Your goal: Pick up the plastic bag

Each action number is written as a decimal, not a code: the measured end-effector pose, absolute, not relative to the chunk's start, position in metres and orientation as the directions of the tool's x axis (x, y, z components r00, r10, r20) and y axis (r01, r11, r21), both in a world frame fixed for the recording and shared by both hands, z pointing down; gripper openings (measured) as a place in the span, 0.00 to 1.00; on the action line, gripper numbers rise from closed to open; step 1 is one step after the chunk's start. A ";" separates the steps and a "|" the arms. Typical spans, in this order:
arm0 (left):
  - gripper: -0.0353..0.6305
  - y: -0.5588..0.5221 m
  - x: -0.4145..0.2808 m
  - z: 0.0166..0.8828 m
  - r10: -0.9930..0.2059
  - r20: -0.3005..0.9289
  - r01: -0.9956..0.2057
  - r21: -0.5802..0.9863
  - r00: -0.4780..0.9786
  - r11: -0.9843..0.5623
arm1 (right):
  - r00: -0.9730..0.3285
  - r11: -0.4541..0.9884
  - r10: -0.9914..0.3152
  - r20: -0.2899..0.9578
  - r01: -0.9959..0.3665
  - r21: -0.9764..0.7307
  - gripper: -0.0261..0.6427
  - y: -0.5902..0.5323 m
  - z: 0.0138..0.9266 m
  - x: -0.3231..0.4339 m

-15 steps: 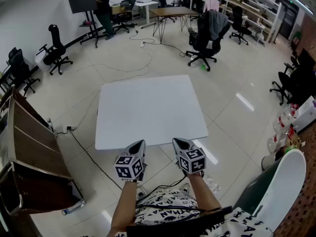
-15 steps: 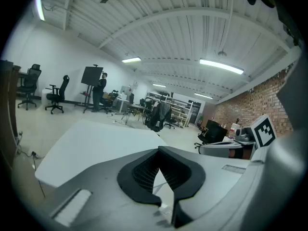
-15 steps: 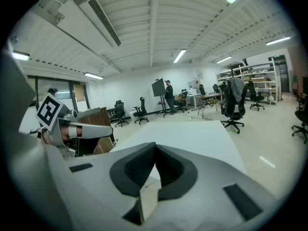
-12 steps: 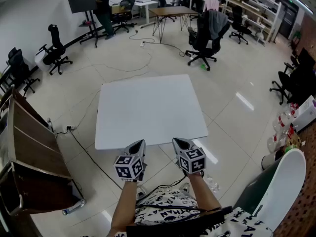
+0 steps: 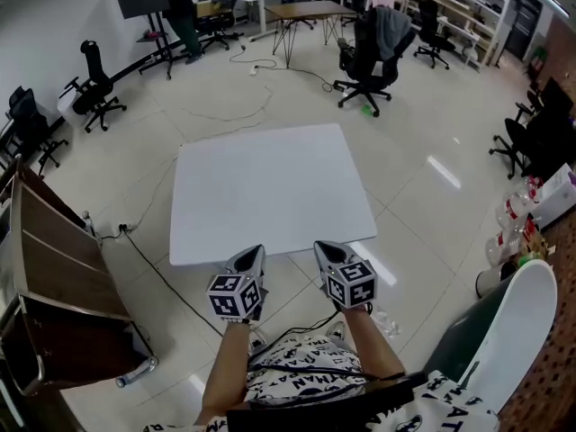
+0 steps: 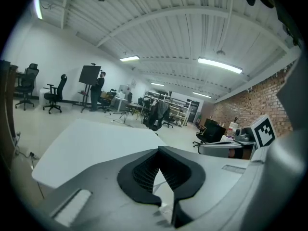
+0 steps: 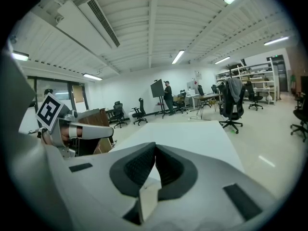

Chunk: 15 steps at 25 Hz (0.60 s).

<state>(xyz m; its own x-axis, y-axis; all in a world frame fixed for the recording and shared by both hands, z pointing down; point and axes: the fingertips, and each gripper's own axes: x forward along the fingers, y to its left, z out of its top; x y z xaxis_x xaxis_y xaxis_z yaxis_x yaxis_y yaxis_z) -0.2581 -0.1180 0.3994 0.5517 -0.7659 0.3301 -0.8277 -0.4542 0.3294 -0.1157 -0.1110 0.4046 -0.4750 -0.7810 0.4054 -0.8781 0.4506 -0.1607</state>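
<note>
Plastic bag [image 5: 384, 324] (on floor [image 5: 432, 214]) head view only; left hand-held gripper [image 5: 249, 257], right hand-held gripper [image 5: 326, 253] both closed, empty.

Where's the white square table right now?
Head view, centre: the white square table stands just ahead of the left gripper and right gripper.

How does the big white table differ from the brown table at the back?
The white table stands close by; the brown table stands far across the room. The brown table shows thin angled legs; the white table's legs are hidden under its top. Both tops are flat.
</note>
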 end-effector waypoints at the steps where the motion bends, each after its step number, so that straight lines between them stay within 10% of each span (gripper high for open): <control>1: 0.05 -0.119 -0.257 0.398 -0.765 0.328 -0.826 0.328 0.555 -0.459 | -0.469 0.444 -0.791 0.393 -0.882 -0.158 0.05 -0.112 0.402 -0.114; 15: 0.05 -0.108 -0.164 0.429 -0.590 0.425 -0.725 0.338 0.686 -0.600 | -0.372 0.299 -0.837 0.402 -0.925 -0.233 0.22 -0.093 0.436 -0.046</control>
<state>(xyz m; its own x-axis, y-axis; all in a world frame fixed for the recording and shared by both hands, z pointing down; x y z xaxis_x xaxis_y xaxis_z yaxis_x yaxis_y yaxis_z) -0.1636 -0.1079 0.4286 0.6864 -0.5899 0.4252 -0.7250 -0.6002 0.3377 -0.0455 -0.0928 0.4364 -0.3718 -0.8366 0.4023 -0.9253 0.2990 -0.2333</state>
